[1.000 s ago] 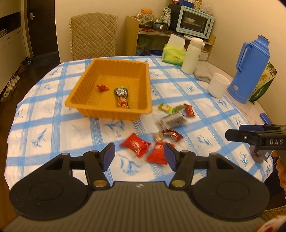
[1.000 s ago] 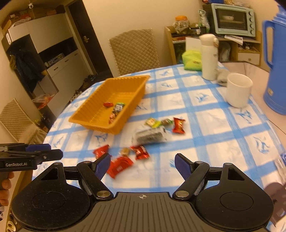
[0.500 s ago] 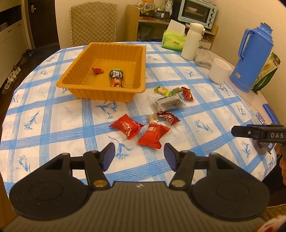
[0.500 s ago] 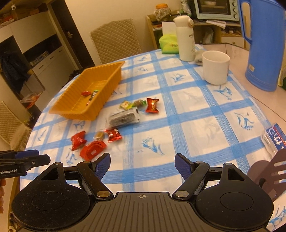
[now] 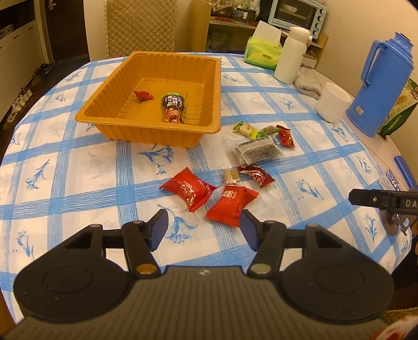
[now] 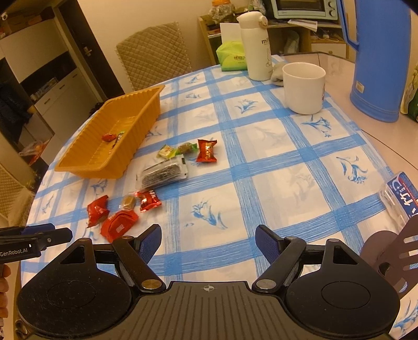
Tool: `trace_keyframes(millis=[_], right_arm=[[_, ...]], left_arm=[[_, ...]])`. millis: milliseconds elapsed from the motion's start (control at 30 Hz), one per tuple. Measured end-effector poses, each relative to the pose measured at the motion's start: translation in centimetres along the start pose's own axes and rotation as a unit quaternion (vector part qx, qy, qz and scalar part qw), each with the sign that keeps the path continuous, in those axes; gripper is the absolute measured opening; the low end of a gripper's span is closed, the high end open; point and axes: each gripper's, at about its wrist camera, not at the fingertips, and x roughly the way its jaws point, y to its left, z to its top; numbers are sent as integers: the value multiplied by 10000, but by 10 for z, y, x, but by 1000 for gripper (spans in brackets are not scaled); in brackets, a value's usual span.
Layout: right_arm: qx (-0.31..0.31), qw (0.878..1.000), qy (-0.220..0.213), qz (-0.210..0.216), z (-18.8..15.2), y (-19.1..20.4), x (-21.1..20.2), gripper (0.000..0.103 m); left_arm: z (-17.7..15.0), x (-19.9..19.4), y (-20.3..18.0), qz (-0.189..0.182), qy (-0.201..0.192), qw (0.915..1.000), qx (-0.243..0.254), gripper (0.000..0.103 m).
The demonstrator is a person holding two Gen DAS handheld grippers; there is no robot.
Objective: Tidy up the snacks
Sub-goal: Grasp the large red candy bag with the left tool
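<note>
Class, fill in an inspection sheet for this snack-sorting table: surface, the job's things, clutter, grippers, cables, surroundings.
Surface: round table with a blue-checked cloth.
Job's things: orange tray holding two wrapped snacks; loose snacks on the cloth include a red packet, a second red packet and a clear dark-filled pack.
Clutter: white mug, white flask, blue thermos, tissue box.
Grippers: left gripper open, empty; right gripper open, empty.
Cables: nothing seen.
Surroundings: quilted chair, toaster oven on a shelf.

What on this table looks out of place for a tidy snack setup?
Only two snacks lie in the orange tray; the rest are loose on the tablecloth beside it, including two red packets and a dark clear-wrapped pack.
</note>
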Motion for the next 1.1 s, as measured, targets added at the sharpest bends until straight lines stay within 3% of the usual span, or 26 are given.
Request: trace_keyframes(millis=[300,733,1100], right_arm=[[99,9999,73,-98,9,-7,14,79],[154,9995,209,-180,17,-11,28,79],[166,9993,293,-187,19,-12,38,79]], left_arm=[[16,30,5,162,-81,9996,-232,58],[32,83,11,449,166,9985,-249,56],[25,91,16,381,314,9988,62,37]])
